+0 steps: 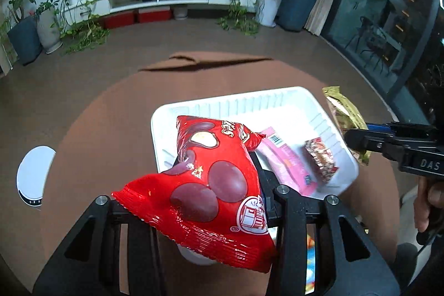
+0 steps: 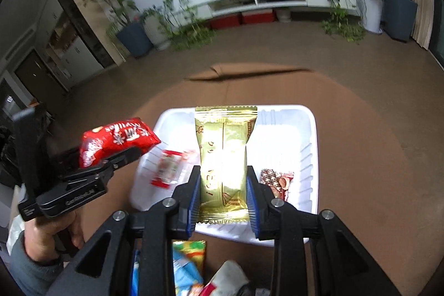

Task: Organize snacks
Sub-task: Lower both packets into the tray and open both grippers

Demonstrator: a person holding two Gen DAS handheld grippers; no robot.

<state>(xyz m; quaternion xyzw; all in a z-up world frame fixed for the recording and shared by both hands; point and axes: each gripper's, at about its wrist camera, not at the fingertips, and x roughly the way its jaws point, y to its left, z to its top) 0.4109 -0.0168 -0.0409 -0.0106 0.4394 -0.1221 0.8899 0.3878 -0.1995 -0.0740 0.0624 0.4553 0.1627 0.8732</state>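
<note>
My left gripper (image 1: 216, 176) is shut on a red snack bag (image 1: 211, 185), held above the near left corner of a white tray (image 1: 249, 104). A pink packet (image 1: 285, 160) and a small red-and-white wrapped snack (image 1: 322, 157) lie in the tray. In the right wrist view my right gripper (image 2: 223, 174) is shut on a gold packet (image 2: 223, 157), its blue pads pressing both long sides, over the tray (image 2: 310, 129). A small brown-and-red snack (image 2: 277, 182) lies in the tray's right part. The left gripper (image 2: 130, 154) with the red bag (image 2: 116, 138) shows at the left.
The tray sits on a round brown table (image 1: 111, 129). Several colourful packets (image 2: 188, 260) lie near the table's front edge under my right gripper. A white round device (image 1: 33, 176) is on the floor at left. Plants and a white TV unit line the far wall.
</note>
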